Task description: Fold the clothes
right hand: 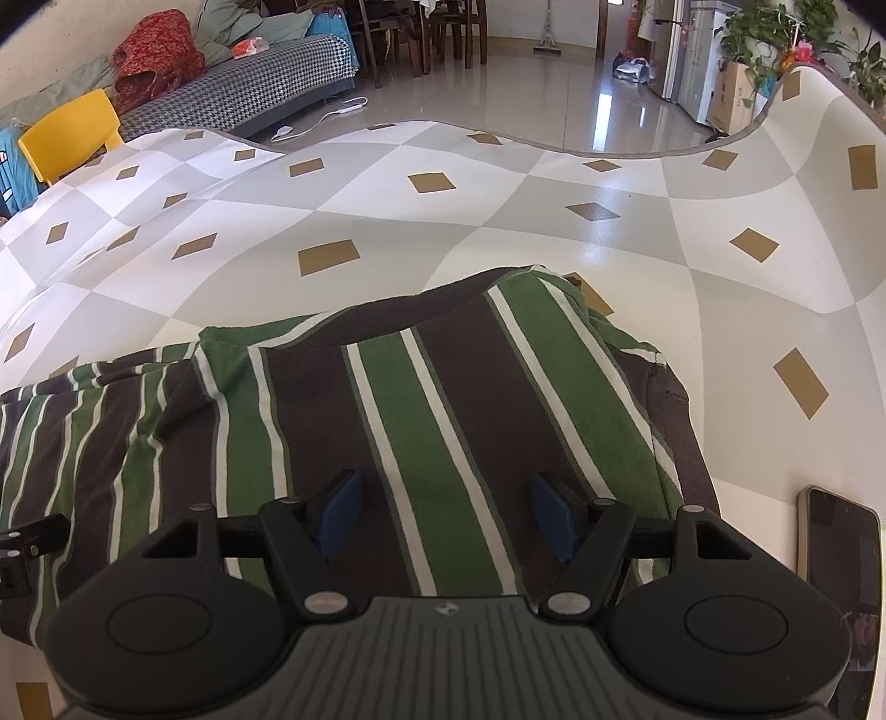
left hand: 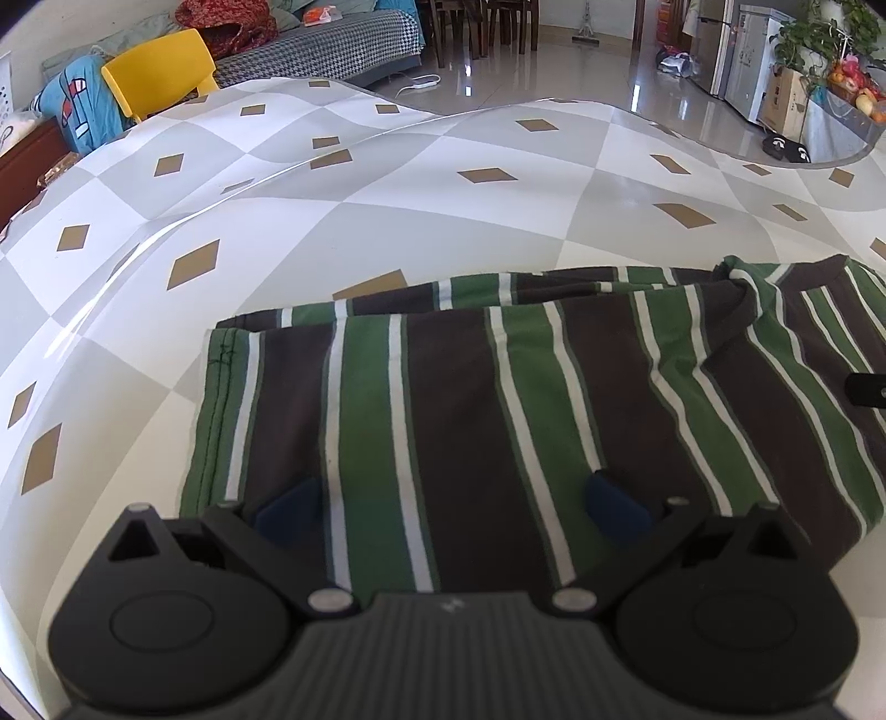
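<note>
Over striped shirt (left hand: 498,399), spread fingers (left hand: 288,507).

A surface (left hand: 387,183) covered in a grey-and-white checked cloth with tan diamonds fills the foreground of a sunlit living room. Beyond it, a glossy tiled floor (left hand: 559,72) reflects daylight. A yellow chair (left hand: 160,69) stands beside a houndstooth-covered sofa (left hand: 332,50); dark wooden dining chairs (right hand: 421,33) and potted plants (right hand: 769,27) line the far side.

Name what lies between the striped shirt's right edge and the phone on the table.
Only bare tablecloth lies between the striped shirt and the phone; the right wrist view shows it.
</note>
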`<state>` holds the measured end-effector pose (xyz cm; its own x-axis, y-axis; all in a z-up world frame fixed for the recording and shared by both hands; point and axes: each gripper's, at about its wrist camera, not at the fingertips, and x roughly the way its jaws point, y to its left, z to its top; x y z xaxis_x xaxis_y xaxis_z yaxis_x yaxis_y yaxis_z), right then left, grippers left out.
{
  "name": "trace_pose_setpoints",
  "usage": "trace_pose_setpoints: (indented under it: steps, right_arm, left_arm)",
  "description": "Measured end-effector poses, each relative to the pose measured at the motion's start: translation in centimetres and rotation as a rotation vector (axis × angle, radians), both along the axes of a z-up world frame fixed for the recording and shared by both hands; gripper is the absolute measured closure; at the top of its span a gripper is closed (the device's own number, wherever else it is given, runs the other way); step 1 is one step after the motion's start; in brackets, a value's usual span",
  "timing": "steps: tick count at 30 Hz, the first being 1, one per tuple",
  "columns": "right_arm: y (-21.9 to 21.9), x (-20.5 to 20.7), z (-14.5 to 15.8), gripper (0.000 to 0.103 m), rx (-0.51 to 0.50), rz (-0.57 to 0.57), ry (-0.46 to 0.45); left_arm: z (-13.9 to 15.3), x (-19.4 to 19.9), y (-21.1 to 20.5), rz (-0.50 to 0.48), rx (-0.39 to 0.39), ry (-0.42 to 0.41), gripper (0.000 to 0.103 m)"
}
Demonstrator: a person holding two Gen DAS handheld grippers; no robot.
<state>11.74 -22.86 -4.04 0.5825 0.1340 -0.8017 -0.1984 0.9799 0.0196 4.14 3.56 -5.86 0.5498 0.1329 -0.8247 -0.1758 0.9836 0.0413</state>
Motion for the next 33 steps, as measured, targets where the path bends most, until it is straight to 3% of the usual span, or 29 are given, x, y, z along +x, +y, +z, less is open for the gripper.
trace_pose_setpoints:
  steps: [19, 33]
  right_arm:
    - [0.6, -4.0, 0.3, 0.03, -0.045, 0.09, 0.079]
    - [2.2, -8.5, 0.4, 0.025, -0.09, 0.195, 0.15]
  left_arm:
    - [0.1, -1.1, 1.6, -0.043, -0.009, 0.036, 0.0]
    - [0.5, -1.3, 2.6, -0.036, 0.074, 0.04, 0.0]
